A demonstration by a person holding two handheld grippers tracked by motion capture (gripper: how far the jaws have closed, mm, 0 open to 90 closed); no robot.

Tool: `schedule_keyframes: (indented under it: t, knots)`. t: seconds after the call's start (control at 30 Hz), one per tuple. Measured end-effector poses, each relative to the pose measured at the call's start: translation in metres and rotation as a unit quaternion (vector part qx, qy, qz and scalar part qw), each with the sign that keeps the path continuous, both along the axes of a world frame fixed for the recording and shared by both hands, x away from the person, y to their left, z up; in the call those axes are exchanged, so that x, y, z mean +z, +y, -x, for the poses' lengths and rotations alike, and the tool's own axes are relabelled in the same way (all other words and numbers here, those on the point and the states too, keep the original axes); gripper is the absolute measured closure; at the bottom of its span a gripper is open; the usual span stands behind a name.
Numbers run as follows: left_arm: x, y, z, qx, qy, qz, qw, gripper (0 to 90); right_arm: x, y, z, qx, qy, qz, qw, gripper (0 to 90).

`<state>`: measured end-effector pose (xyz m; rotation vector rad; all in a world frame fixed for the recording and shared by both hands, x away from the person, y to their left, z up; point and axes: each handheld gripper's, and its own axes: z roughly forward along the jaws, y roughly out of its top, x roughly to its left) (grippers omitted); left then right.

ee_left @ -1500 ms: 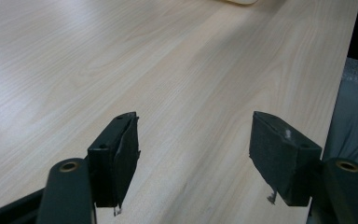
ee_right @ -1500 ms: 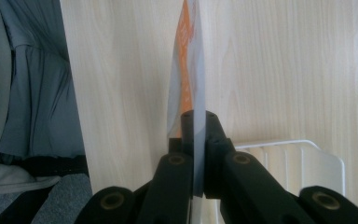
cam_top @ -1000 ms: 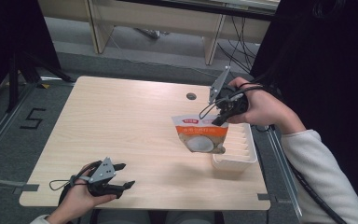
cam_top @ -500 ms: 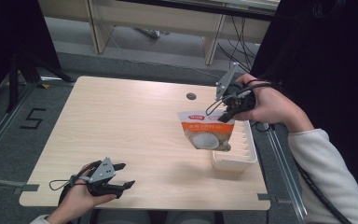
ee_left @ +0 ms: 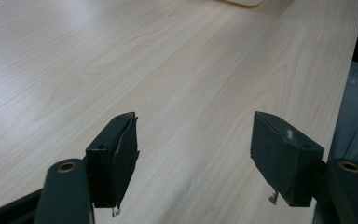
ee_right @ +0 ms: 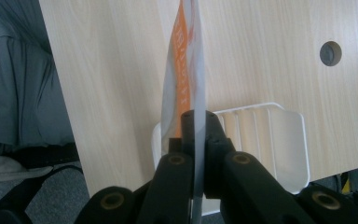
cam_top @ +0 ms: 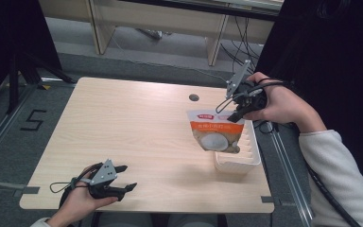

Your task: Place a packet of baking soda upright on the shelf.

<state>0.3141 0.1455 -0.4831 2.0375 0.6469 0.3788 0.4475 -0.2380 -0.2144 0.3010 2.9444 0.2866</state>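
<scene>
Right gripper: the black two-jaw gripper in the person's right hand is clamped tight on the top edge of a flat orange-and-white printed food pouch, which hangs in the air from that pinch.
Pouch position: over the near right part of the table, its lower half in front of a white ribbed plastic tray; from the right gripper view the pouch is seen edge-on, above the tray.
Left gripper: the black gripper in the left hand rests at the near left corner, jaws spread wide, nothing between them; its own view shows bare wood between the pads.
Step in hand, as I judge it: lowering the pouch into the tray. Keep the pinch firm, line the pouch's bottom edge with the tray's opening, come down slowly, and let go only once it settles.
Surface: pale wood-grain laminate table with a round cable hole.
Room: grey floor, wooden furniture legs and loose cables beyond the far edge.
</scene>
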Motion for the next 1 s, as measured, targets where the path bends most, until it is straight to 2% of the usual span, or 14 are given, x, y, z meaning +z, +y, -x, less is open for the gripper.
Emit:
schedule_keyframes:
  t: [0.1,0.17,0.2,0.27,0.3,0.43,0.47,0.5,0.7,0.77,0.87,0.9,0.93,1.0]
  knots:
    - [0.0,0.0,0.0,0.001,0.003,0.0,1.0,31.3,0.002,-0.003,-0.001,0.0,-0.004,0.002,1.0,90.0]
    - [0.0,0.001,-0.001,-0.006,-0.004,-0.007,1.0,31.3,0.003,-0.005,-0.002,0.011,-0.008,0.0,0.9999,90.0]
    - [0.0,0.001,-0.001,-0.004,-0.002,-0.006,1.0,31.3,0.003,-0.006,-0.002,0.003,-0.006,0.002,1.0,90.0]
    - [0.0,0.0,0.0,-0.001,0.0,-0.003,1.0,31.3,0.003,-0.008,-0.002,0.006,-0.008,0.002,0.9999,90.0]
    - [0.0,0.0,0.0,0.001,0.003,0.0,1.0,31.3,0.003,-0.008,0.001,-0.021,-0.003,0.002,0.9998,90.0]
    - [0.0,0.0,0.0,0.001,0.003,0.0,1.0,31.3,0.004,-0.013,-0.003,0.001,-0.007,0.002,1.0,90.0]
    - [0.0,0.0,0.0,0.001,0.003,0.0,1.0,31.3,0.005,-0.014,0.0,-0.023,-0.003,0.005,0.9997,90.0]
    - [0.0,0.0,0.0,0.002,0.003,0.0,1.0,31.3,0.005,-0.015,-0.004,-0.003,-0.009,0.004,0.9999,90.0]
    - [0.0,0.0,0.0,0.002,0.003,0.001,1.0,31.2,0.007,-0.022,-0.004,-0.024,-0.009,0.007,0.9997,90.0]
    - [0.0,0.0,0.0,0.002,0.003,0.001,1.0,31.2,0.008,-0.023,-0.006,-0.016,-0.009,0.007,0.9998,90.0]
    - [0.0,0.0,0.0,0.003,0.004,0.002,1.0,31.2,0.008,-0.026,-0.007,-0.02,-0.01,0.007,0.9997,90.0]
    - [0.0,0.0,0.0,0.003,0.004,0.002,1.0,31.2,0.009,-0.027,-0.006,-0.032,-0.012,0.007,0.9994,90.0]
    - [0.0,0.0,0.0,0.003,0.004,0.002,1.0,31.2,0.009,-0.029,-0.008,-0.024,-0.012,0.007,0.9996,90.0]
    - [0.0,0.001,-0.001,-0.003,-0.005,-0.004,1.0,31.2,0.01,-0.03,-0.007,-0.032,-0.014,0.008,0.9994,90.0]
